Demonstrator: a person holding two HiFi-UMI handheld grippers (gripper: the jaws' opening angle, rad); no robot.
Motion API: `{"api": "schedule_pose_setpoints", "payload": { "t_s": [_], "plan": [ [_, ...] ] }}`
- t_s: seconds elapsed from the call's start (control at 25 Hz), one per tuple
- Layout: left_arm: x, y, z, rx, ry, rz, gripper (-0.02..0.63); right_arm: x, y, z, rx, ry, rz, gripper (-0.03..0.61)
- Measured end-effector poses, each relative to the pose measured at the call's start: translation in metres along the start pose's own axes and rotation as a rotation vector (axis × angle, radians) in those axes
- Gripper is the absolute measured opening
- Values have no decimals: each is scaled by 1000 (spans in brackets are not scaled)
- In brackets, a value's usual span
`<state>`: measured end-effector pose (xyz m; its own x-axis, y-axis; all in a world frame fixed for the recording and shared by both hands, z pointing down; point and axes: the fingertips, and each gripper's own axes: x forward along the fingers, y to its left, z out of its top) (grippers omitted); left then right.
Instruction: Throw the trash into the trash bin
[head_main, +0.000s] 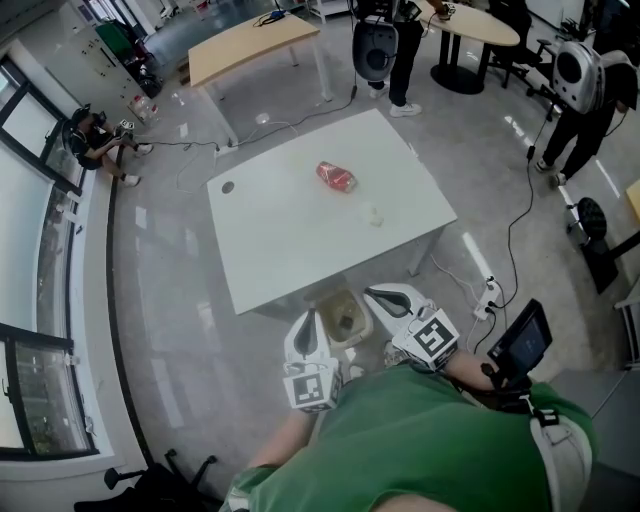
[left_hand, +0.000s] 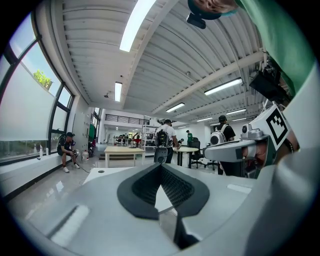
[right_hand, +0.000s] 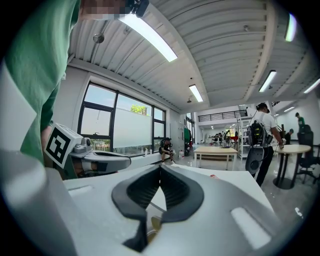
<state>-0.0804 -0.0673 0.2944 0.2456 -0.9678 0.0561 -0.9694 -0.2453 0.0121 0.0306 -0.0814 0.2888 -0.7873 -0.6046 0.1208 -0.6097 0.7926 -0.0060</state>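
A crumpled red piece of trash lies near the far side of the white table, and a small white crumpled scrap lies to its right. A beige trash bin stands on the floor at the table's near edge. Both grippers hover level above the bin, short of the table. My left gripper has its jaws together with nothing between them. My right gripper also has its jaws touching and empty. The red trash shows far ahead in the right gripper view.
Several people stand round a round table at the back right. A wooden table stands behind the white one. A person sits by the windows. Cables and a power strip lie on the floor at the right.
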Motion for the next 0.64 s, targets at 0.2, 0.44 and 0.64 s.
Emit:
{"api": "schedule_pose_setpoints", "payload": {
  "t_s": [0.2,0.44,0.64],
  "plan": [
    [-2,3,-11,-7,-6,-1,5,2,0,-2,-3,6,-6,3],
    [0,6,-6,-13,19,6,5,6,-1,-1,-2,3,-17,3],
    [5,13,-10,22,1,5,5,16,-6,3,-9,-1,-9,5]
  ]
}}
